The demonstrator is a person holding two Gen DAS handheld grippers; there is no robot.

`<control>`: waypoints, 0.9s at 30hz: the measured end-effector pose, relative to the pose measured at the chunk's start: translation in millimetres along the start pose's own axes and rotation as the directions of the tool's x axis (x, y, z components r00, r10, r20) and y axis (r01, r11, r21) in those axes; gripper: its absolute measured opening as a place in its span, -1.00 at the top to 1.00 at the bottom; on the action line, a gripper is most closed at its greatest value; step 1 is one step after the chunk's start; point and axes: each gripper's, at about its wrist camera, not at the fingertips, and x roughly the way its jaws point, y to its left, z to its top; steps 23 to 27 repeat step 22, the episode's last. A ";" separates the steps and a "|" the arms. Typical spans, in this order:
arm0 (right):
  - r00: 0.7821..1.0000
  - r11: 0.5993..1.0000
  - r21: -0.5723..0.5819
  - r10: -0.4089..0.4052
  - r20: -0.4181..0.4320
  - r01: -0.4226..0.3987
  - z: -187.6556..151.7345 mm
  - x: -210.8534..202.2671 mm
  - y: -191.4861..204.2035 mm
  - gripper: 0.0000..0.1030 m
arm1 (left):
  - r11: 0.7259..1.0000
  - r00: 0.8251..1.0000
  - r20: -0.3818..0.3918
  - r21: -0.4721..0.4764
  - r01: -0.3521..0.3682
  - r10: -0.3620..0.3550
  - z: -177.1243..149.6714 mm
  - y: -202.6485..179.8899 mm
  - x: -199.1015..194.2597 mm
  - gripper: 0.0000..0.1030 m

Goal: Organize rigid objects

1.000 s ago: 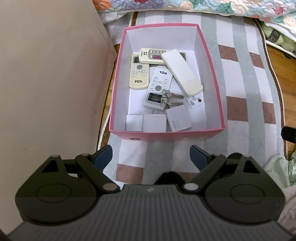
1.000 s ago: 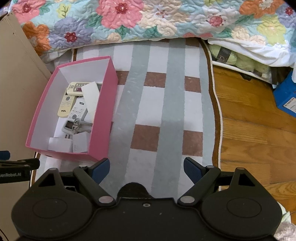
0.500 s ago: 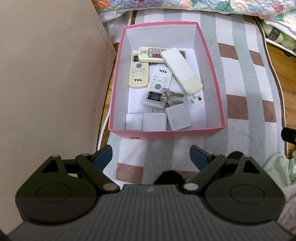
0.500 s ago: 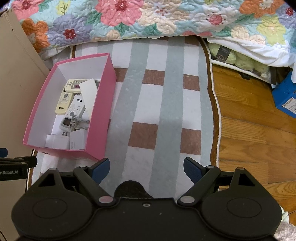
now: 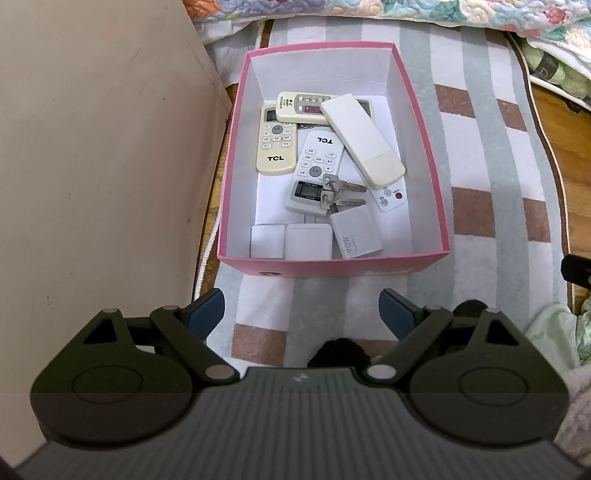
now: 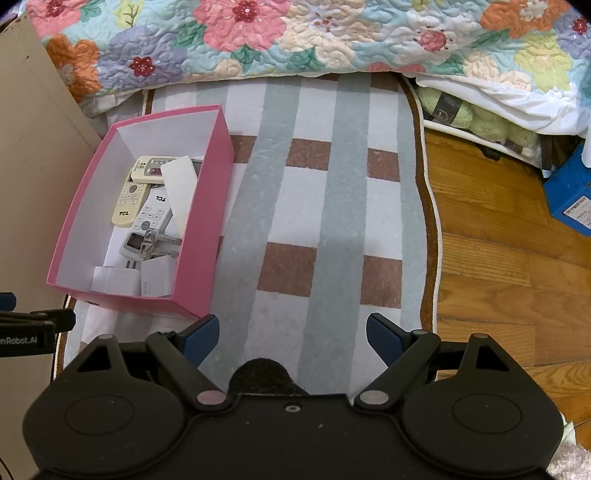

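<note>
on the striped rug, left wrist view: pink box sits just ahead of the left gripper, jaws spread wide, holding nothing. inside the box: cream tcl remote, white tcl remote, plain white remote lying across them, keys, white charger and two white blocks against the near wall.

right wrist view: pink box lies ahead-left of the right gripper, jaws spread wide, empty, over the rug. beyond the box, floral quilt; right of the box, past the rug, wood floor.
</note>
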 end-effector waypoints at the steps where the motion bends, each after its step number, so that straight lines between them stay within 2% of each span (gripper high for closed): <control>1: 1.000 1.000 0.000 0.000 0.000 0.000 -0.2 -0.3 0.0 -0.74 | 1.000 1.000 0.001 0.000 0.001 -0.001 0.0 0.0 -0.1 -0.76; 8: 1.000 1.000 -0.005 -0.003 0.001 0.003 0.4 -1.8 -0.6 -0.74 | 1.000 1.000 0.004 0.005 -0.005 0.005 -0.5 0.5 0.4 -0.76; 12: 1.000 1.000 -0.007 -0.005 -0.001 0.005 0.8 -2.0 -1.0 -0.74 | 1.000 1.000 0.015 0.006 -0.011 0.010 -0.2 0.9 -1.8 -0.84; 27: 1.000 1.000 -0.018 -0.003 -0.001 0.003 1.0 -2.6 -0.1 -0.74 | 1.000 1.000 0.017 0.001 -0.016 0.016 0.5 1.9 -3.5 -0.84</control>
